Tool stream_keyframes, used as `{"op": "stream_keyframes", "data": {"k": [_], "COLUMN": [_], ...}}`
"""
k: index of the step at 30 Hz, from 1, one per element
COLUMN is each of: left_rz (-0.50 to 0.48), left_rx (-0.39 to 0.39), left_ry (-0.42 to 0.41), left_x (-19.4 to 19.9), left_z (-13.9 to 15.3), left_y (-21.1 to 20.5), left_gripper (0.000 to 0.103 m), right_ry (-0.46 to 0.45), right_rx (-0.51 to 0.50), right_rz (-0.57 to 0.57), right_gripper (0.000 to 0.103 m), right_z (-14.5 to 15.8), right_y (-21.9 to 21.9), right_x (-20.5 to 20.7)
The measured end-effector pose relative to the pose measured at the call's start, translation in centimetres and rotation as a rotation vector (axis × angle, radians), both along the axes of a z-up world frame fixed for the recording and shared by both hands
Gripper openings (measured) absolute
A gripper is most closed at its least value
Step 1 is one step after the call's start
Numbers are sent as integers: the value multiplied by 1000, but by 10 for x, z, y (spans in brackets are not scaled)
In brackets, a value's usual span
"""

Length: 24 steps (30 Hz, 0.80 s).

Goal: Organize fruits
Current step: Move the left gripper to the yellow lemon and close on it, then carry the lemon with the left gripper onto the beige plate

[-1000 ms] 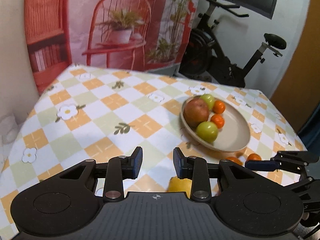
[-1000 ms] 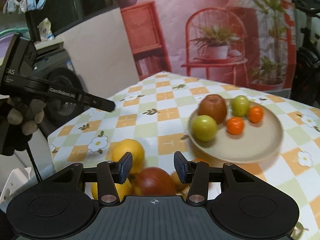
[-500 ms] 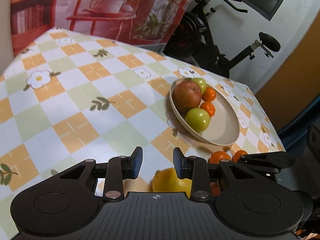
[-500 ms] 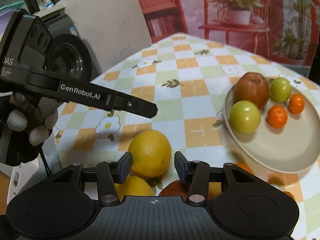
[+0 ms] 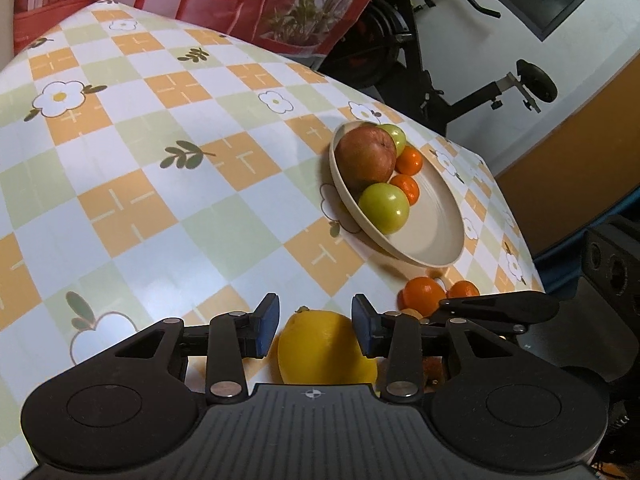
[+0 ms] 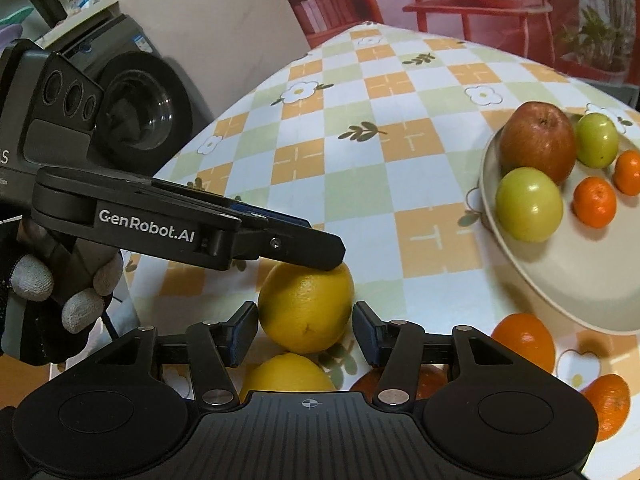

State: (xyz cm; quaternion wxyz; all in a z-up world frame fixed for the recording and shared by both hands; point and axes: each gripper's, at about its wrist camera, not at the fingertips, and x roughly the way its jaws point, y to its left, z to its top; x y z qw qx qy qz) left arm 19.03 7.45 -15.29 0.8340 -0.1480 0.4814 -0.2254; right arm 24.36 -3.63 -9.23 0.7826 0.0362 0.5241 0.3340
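Observation:
A yellow citrus fruit (image 5: 326,348) lies on the checked tablecloth, and my left gripper (image 5: 314,328) hangs over it with the fruit between its opening jaws; neither pad presses it. In the right wrist view, the left gripper (image 6: 280,240) reaches in from the left, its tip over the same fruit (image 6: 306,308). My right gripper (image 6: 305,332) stands open, and the fruit shows between its fingertips, untouched. A beige plate (image 5: 440,256) (image 6: 580,280) holds a red apple (image 5: 366,160), two green apples and two tangerines.
A second yellow fruit (image 6: 286,372) and loose tangerines (image 6: 524,338) (image 5: 424,294) lie near the front of the table. The right gripper (image 5: 500,308) sits right of the left one. A gloved hand (image 6: 60,292) holds the left tool. An exercise bike (image 5: 420,60) stands behind the table.
Both grippers have tipped downward and closed in on the yellow fruit. The left jaws have widened and now straddle it. The right gripper has shifted sideways toward the same fruit.

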Motion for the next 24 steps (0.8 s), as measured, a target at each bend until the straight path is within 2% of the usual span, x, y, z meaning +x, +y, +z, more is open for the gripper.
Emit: {"op": "stream_keyframes", "data": {"k": [14, 21, 24], "left_rz": [-9, -3, 16], "left_rx": [-44, -46, -62], "left_ry": [22, -18, -63], "left_x": [-3, -6, -4], "left_z": [-2, 6, 18], "left_y": [8, 5, 5], "left_gripper": [41, 39, 39], "right_ry": [51, -28, -99], "right_rx": [6, 13, 38], "right_rz": [20, 15, -1], "right_gripper": [50, 49, 49], "right_z": [-8, -2, 9], "right_y": [6, 3, -4], "right_x": [9, 2, 1]}}
